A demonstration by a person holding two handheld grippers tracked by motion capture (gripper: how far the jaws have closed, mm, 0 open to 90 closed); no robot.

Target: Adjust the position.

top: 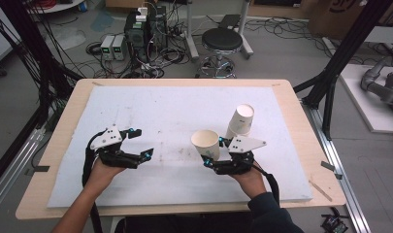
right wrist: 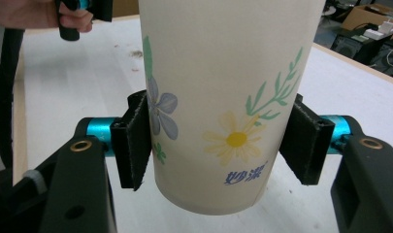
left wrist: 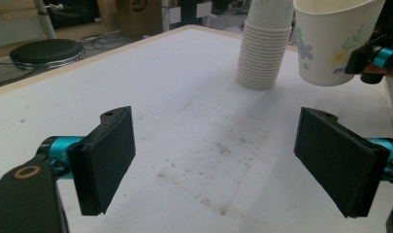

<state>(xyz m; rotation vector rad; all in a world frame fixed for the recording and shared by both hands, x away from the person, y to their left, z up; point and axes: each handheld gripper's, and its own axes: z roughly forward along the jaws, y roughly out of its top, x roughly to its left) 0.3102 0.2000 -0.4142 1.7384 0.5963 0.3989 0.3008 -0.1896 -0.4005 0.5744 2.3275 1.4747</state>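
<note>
Over on the left, the left gripper hangs just above the white mat with its jaws spread wide and nothing between them. If it drifts toward the middle with those jaws agape, one of them could clip the cup the other hand is carrying.

In the middle, that paper cup sits upright in the right gripper, its base clear of the mat as the left gripper's view shows it. The pads press the flowered wall low down, near the base, on both sides. Thin paper like that may buckle if the squeeze tightens, and with the hold so low the cup could tip over the jaws on a quick move.

To the right, the stack of cups leans a little and stands just beside the held cup. A careless swing might knock the stack over.
</note>
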